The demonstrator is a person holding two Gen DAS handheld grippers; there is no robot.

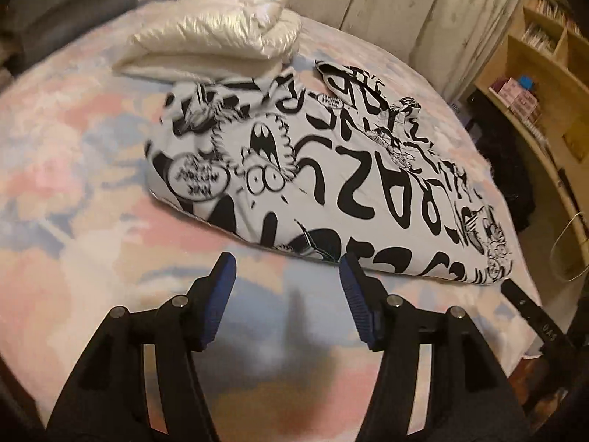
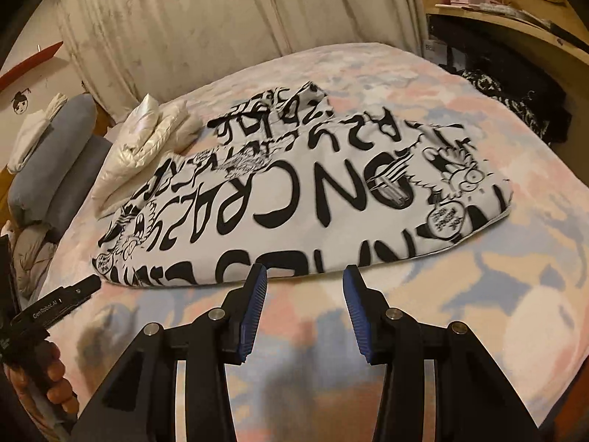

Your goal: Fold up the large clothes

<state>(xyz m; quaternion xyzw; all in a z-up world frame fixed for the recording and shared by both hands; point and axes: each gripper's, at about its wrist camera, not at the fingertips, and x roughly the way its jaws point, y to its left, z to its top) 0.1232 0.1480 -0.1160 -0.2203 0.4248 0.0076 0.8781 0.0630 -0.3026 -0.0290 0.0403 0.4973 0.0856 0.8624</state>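
A large white garment with black cartoon and lettering print (image 1: 331, 169) (image 2: 313, 199) lies folded into a long slab on the bed. My left gripper (image 1: 287, 261) hovers just short of its near edge, jaws open, with only bedcover between the blue pads. My right gripper (image 2: 305, 270) is open too, its fingertips right at the garment's near hem with nothing between them. In the right wrist view the left gripper's black body (image 2: 55, 304) reaches toward the garment's left corner, held by a hand (image 2: 48, 379).
A pastel pink and blue bedcover (image 1: 92, 184) lies under everything. A folded white puffy jacket (image 1: 213, 37) (image 2: 147, 140) touches the garment's far end. Grey pillows (image 2: 55, 169) sit at the bed's left, with dark clothes (image 2: 515, 110) and wooden shelves (image 1: 545, 84) at the right.
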